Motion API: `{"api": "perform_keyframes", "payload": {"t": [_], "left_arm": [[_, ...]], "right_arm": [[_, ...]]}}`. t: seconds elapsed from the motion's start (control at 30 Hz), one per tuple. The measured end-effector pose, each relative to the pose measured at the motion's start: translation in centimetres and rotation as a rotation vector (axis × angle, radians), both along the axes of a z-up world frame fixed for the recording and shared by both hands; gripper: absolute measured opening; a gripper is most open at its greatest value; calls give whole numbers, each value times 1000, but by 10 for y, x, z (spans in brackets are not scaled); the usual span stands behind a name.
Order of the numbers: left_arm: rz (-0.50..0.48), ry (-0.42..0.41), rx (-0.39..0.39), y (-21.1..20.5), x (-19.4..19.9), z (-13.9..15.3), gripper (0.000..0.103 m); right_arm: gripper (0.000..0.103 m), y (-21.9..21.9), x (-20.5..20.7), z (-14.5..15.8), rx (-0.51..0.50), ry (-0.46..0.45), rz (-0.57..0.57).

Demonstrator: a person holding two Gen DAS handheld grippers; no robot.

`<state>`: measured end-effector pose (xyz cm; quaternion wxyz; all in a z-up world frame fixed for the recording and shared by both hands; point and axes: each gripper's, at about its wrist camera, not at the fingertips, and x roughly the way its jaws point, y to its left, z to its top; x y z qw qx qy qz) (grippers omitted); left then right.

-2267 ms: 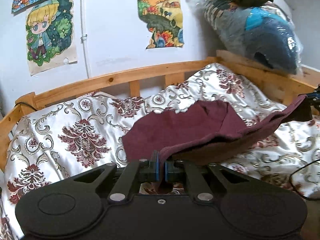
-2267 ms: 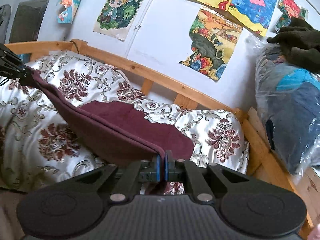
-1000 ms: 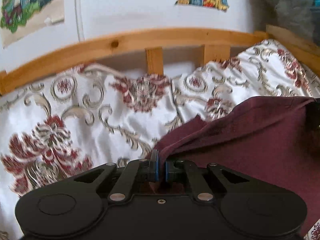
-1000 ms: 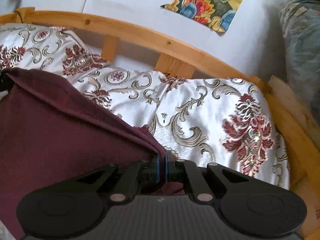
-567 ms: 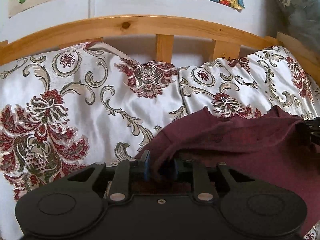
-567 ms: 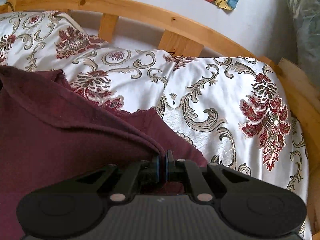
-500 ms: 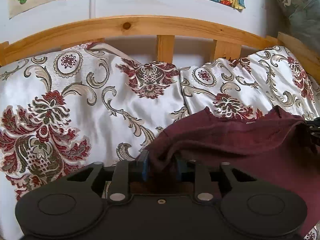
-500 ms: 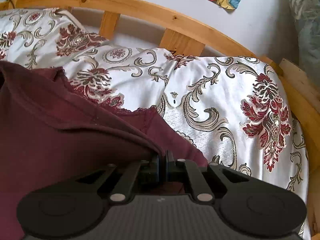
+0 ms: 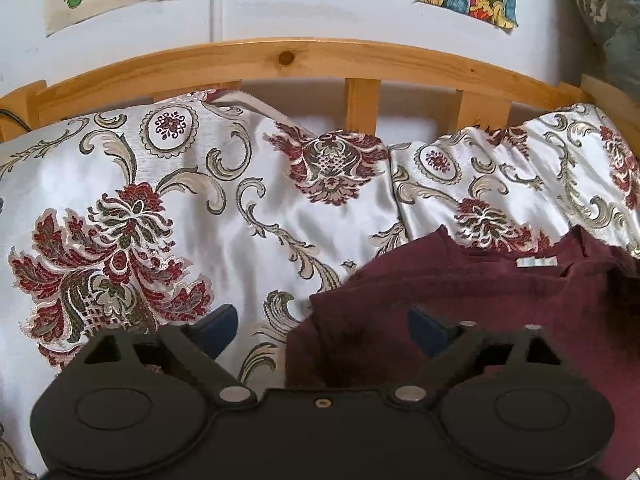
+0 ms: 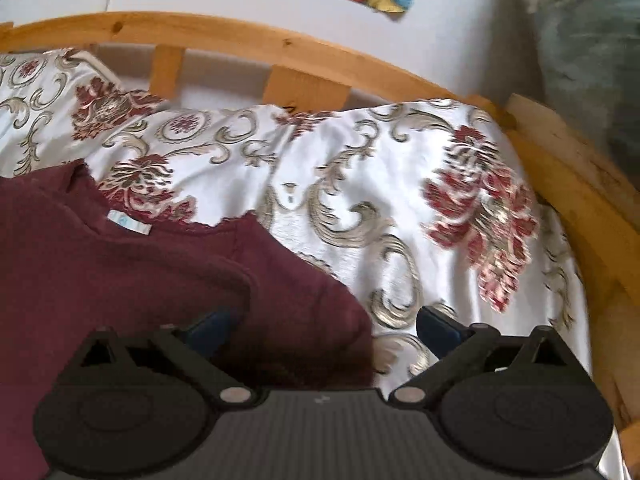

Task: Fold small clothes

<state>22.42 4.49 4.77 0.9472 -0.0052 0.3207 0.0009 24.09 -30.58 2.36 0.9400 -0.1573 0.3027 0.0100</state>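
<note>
Now the maroon garment (image 9: 500, 300) lies flat on the patterned bedspread (image 9: 200, 208), its neckline and label (image 9: 536, 262) towards the wooden rail (image 9: 304, 56) at twelve o'clock. Both claws have just been opening: the left gripper (image 9: 322, 326) stands spread, the garment's left edge loose between its pads, and the right gripper (image 10: 324, 326) stands spread over the right edge in the same way. Neither pinches cloth.

From the left claw the garment runs off to three o'clock; from the right claw (image 10: 324, 326) it runs to nine. Its long axis seems to lie across the bed, from one claw to the other, so each hand looks nearest its own side edge for the next fold.
</note>
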Motion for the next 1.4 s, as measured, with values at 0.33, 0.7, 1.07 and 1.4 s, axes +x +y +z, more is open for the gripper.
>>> {"api": "perform_keyframes", "payload": {"t": [0.33, 0.7, 1.07, 1.4], "left_arm": [[8, 28, 30, -6, -1, -7, 97], [64, -3, 8, -1, -12, 10, 99], [133, 45, 4, 17, -45, 16, 101], [131, 48, -40, 16, -95, 32, 102]], "right_arm": [[103, -16, -5, -14, -232, -78, -199], [103, -5, -45, 4, -124, -98, 2], [103, -11, -62, -24, -110, -42, -112], [103, 40, -119, 4, -26, -240, 38]]}}
